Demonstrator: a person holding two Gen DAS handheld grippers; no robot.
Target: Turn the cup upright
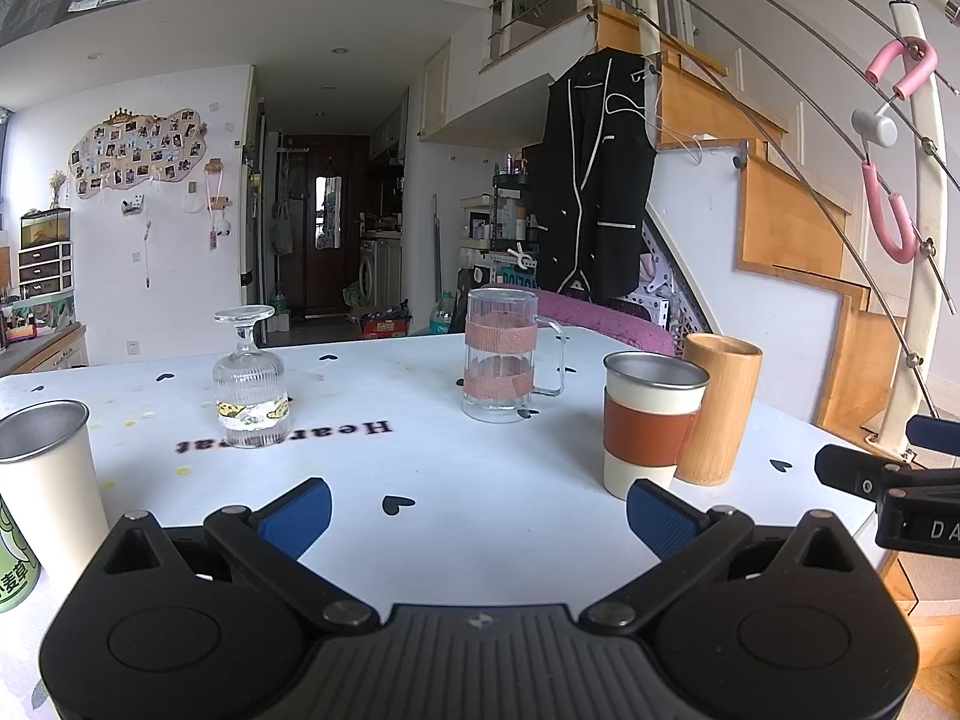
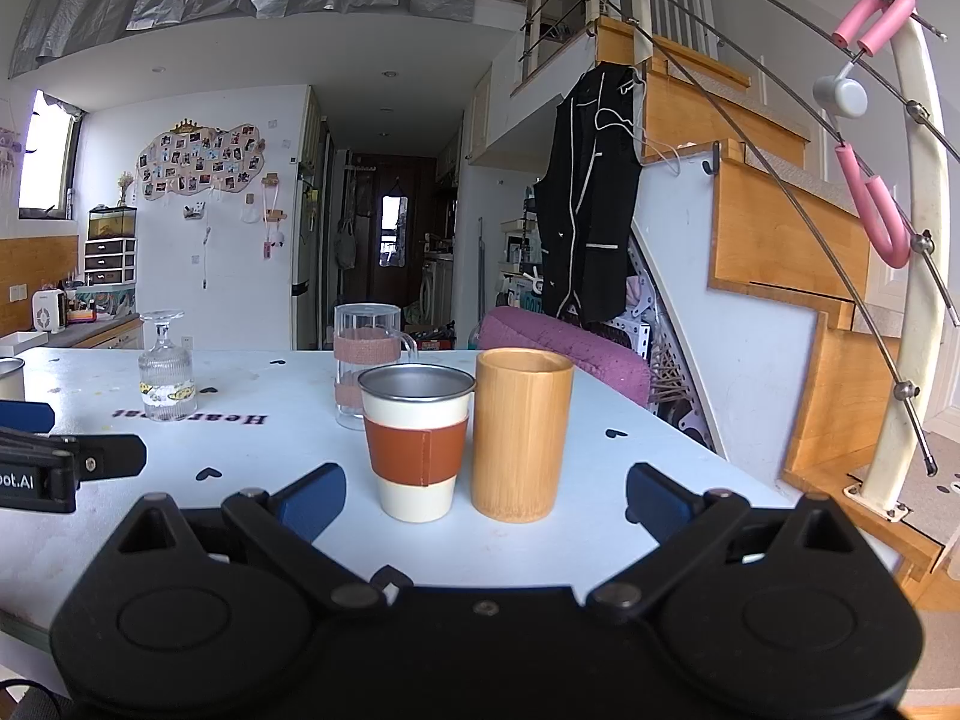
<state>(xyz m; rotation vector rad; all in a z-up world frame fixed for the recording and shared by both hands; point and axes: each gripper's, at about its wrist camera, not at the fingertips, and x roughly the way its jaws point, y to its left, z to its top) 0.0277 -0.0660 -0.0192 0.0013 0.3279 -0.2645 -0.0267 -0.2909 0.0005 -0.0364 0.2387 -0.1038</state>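
Observation:
A clear ribbed stemmed glass (image 1: 249, 384) stands upside down on the white table (image 1: 480, 468), foot up, left of centre; it also shows far left in the right wrist view (image 2: 167, 372). My left gripper (image 1: 479, 516) is open and empty, low over the table's near side, well short of the glass. My right gripper (image 2: 486, 501) is open and empty, just in front of a white cup with a brown sleeve (image 2: 417, 444) and a bamboo cup (image 2: 521, 432), both upright.
A clear glass mug with pink bands (image 1: 501, 357) stands upright mid-table. A white metal-rimmed tumbler (image 1: 45, 480) and a green can (image 1: 15, 564) stand at the left near edge. The right gripper (image 1: 882, 492) shows at the right edge. A staircase lies to the right.

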